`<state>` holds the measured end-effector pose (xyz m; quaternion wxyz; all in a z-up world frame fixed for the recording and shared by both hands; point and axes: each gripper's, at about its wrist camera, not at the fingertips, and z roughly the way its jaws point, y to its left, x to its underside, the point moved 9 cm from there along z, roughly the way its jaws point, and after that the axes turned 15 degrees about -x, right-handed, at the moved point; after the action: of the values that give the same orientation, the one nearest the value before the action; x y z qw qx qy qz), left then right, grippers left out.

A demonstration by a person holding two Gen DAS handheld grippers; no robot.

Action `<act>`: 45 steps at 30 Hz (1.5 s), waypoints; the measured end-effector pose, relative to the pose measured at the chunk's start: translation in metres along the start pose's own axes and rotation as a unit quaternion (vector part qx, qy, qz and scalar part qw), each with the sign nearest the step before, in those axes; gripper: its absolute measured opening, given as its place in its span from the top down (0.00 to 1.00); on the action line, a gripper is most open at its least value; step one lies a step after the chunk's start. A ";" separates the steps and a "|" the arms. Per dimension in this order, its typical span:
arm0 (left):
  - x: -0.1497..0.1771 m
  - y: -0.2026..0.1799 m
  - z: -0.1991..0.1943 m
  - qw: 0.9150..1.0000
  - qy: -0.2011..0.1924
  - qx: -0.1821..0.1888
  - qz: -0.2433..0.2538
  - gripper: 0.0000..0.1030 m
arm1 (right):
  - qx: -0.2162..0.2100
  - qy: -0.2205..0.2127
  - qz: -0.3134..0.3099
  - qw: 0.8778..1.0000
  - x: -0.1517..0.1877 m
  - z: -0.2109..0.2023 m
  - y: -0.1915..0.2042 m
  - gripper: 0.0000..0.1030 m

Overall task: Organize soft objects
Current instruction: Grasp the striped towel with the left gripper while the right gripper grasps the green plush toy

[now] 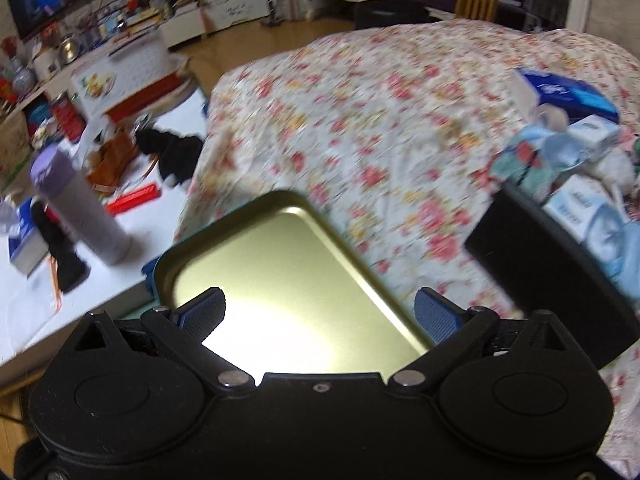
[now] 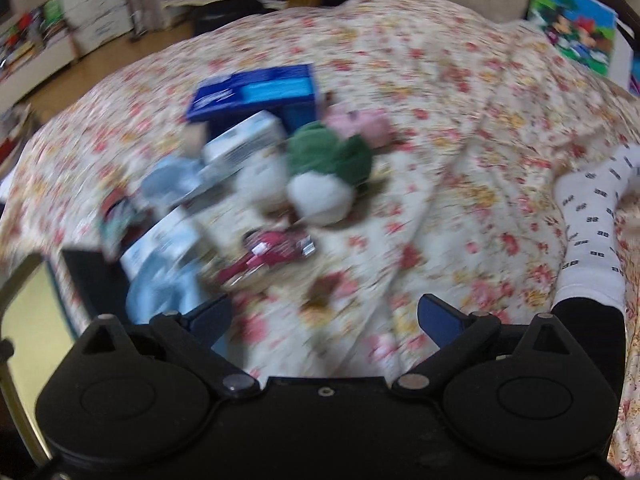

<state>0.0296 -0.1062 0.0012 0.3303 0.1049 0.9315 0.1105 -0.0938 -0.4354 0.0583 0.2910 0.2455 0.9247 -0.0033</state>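
Note:
A heap of things lies on the floral bedspread [image 2: 440,92]: a green and white plush toy [image 2: 326,168], a pink soft item [image 2: 360,124], a blue box [image 2: 256,90], white packs [image 2: 244,140] and a red wrapper [image 2: 276,254]. The view is blurred. My right gripper [image 2: 324,320] is open and empty, short of the heap. My left gripper [image 1: 320,312] is open and empty above a gold metal tray [image 1: 280,264] at the bed's edge. The heap also shows at the right of the left wrist view [image 1: 568,148]. The tray's edge also shows in the right wrist view [image 2: 24,304].
A low white table [image 1: 168,200] stands left of the bed with a grey bottle [image 1: 80,208], black cloth items [image 1: 172,152], boxes and clutter. A black flat object [image 1: 532,264] lies beside the tray. A leg in a white sock [image 2: 592,232] rests at the right.

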 end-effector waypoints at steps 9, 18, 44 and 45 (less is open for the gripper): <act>-0.053 -0.068 -0.028 0.997 -0.024 0.059 0.043 0.06 | -0.010 -0.021 0.101 0.995 -0.058 0.039 -0.065 0.01; -0.085 -0.124 -0.030 0.992 -0.048 0.070 0.094 0.05 | -0.009 -0.036 0.084 0.996 -0.096 0.077 -0.078 0.01; -0.087 -0.183 0.047 0.982 0.072 0.134 0.109 0.37 | -0.072 0.012 0.086 0.994 -0.079 0.098 -0.057 0.52; -0.088 -0.184 0.047 0.983 0.069 0.132 0.106 0.38 | -0.070 0.004 0.080 0.994 -0.080 0.094 -0.057 0.52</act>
<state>0.1039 -0.2988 -0.0324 0.2346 0.2379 0.9422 0.0275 -0.0123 -0.5356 0.0163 0.3027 0.2978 0.9013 0.0855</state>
